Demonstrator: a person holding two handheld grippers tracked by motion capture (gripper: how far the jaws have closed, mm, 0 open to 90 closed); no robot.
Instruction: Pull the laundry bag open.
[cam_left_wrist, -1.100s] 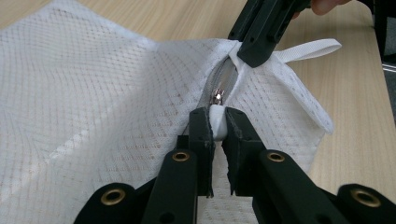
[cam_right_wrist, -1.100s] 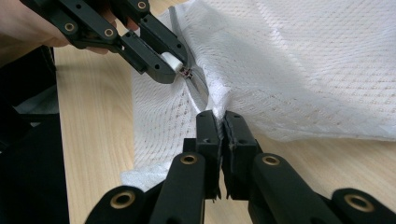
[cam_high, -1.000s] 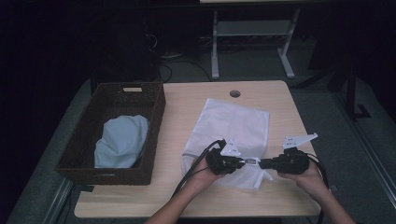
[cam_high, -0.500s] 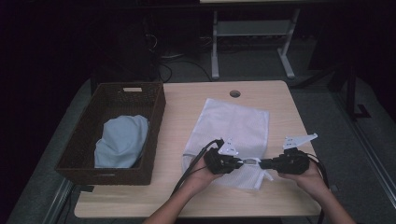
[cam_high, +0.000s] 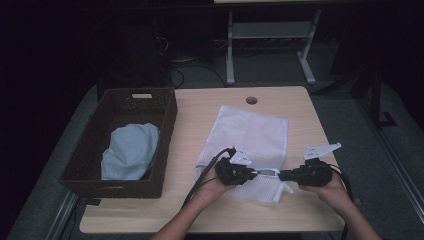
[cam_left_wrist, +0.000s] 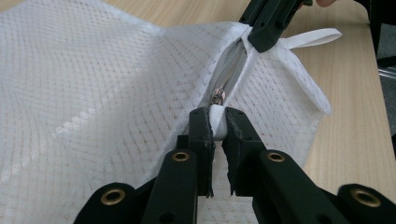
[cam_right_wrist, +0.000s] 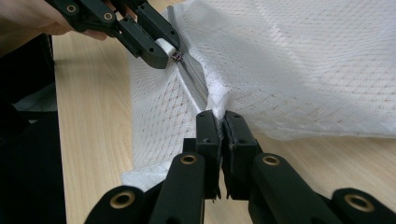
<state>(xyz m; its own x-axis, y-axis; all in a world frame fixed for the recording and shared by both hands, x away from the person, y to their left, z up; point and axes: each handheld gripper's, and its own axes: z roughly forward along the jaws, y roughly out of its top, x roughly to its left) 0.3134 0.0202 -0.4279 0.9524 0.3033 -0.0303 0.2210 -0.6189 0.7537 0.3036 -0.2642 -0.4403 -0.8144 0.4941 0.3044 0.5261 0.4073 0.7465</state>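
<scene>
Light wooden rectangular surface (cam_high: 210, 220) with rounded corners and a round cable hole (cam_high: 251, 100) near its far edge. Grey carpeted floor (cam_high: 270, 75) all around, room very dim, far side nearly black. White metal frame of another desk (cam_high: 267, 37) stands behind, with two legs and a crossbar. Dark cables (cam_high: 187, 75) lie on the floor beyond the surface. A dark post (cam_high: 376, 95) stands at right.

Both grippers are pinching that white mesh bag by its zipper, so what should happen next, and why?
Probably draw the left gripper away from the right gripper: it pinches the white zipper tab, the right one clamps the mesh bag at the zipper's end, so the zipper should slide.
</scene>
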